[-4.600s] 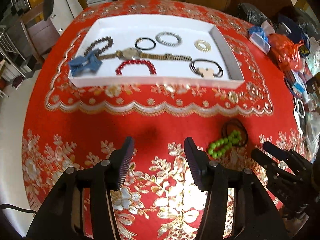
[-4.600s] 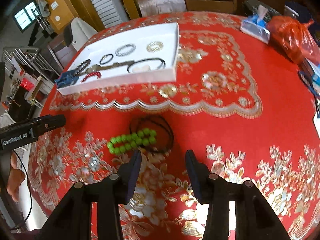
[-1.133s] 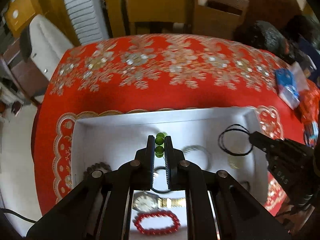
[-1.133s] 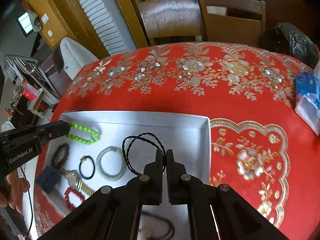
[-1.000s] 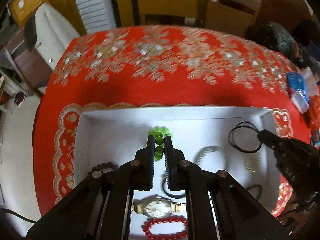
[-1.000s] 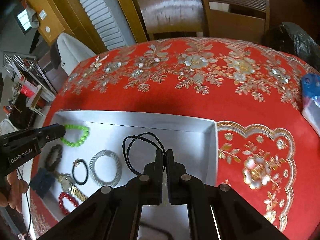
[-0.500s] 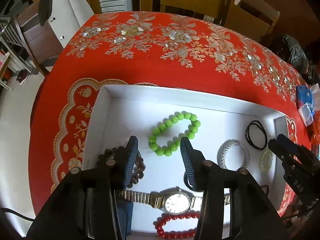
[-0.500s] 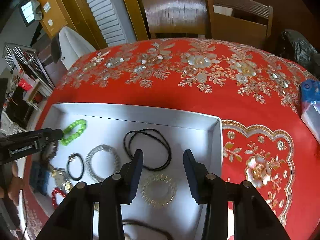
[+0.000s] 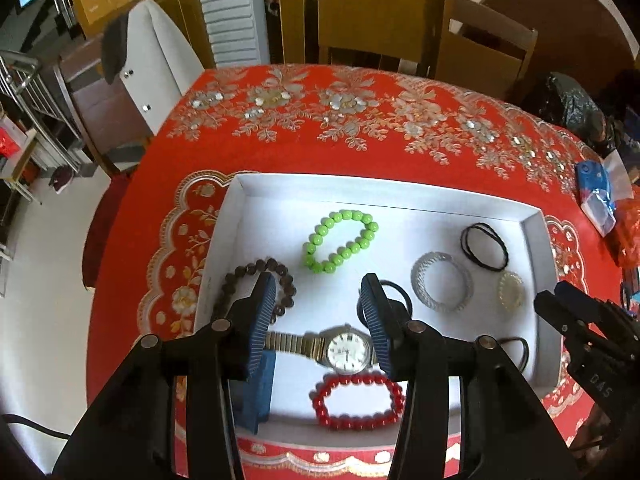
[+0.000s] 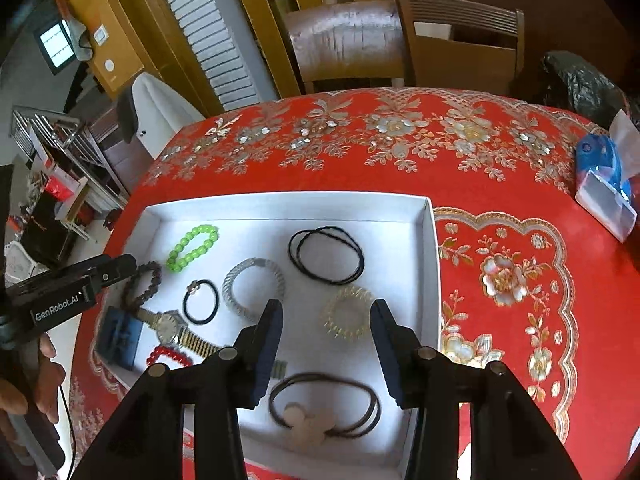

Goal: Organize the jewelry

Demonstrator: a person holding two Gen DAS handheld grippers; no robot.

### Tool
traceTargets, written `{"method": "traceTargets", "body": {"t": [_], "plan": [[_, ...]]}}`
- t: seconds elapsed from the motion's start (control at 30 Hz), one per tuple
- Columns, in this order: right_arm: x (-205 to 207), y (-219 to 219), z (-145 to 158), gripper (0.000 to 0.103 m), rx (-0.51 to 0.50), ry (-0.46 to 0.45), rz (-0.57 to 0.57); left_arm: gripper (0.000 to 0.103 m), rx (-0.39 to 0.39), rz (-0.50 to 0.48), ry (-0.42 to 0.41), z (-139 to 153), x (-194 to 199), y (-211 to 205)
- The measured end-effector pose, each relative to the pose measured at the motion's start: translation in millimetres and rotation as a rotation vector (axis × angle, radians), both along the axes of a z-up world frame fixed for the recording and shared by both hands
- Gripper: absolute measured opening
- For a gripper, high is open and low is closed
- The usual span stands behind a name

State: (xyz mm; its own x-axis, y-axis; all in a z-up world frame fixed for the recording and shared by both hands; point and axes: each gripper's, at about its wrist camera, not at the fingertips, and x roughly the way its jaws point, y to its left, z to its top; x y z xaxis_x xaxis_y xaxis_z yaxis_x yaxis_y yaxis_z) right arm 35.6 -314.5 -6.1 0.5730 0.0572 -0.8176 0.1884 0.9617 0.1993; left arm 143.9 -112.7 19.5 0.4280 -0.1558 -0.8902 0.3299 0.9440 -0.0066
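Observation:
A white tray (image 9: 534, 248) on the red tablecloth holds the jewelry. The green bead bracelet (image 9: 340, 246) lies in its far left part and the black cord loop (image 9: 484, 246) in its far right part; both also show in the right wrist view, the bracelet (image 10: 193, 247) and the cord (image 10: 326, 255). A dark bead bracelet (image 9: 280, 280), a gold watch (image 9: 347, 349), a red bead bracelet (image 9: 357, 400) and a silver bangle (image 9: 441, 287) lie in the tray too. My left gripper (image 9: 318, 308) is open and empty above the tray. My right gripper (image 10: 326, 332) is open and empty above a gold coil ring (image 10: 346, 317).
Wooden chairs (image 10: 460, 48) stand behind the table. A blue and white packet (image 10: 606, 184) and a black bag (image 10: 580, 84) lie at the table's right side. A brown cord with a pale pendant (image 10: 320, 408) lies at the tray's near edge.
Both grippers were shut, the left on the green bracelet, the right on the black cord. Both opened, left them in the tray and have pulled back and up.

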Motion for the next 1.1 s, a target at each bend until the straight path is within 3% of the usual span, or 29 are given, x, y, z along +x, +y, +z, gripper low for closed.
{"method": "traceTargets", "body": {"t": [0.17, 0.3, 1.1], "plan": [[-16, 13, 10, 0.045, 0.0, -0.017, -0.01, 0.044, -0.024, 0.013, -0.009, 11, -21, 10], [-29, 25, 18, 0.059, -0.012, -0.036, -0.01, 0.044, -0.024, 0.028, -0.028, 19, -37, 17], [-86, 75, 44, 0.067, -0.069, -0.071, 0.008, 0.044, -0.062, 0.085, -0.113, 49, -112, 62]]}}
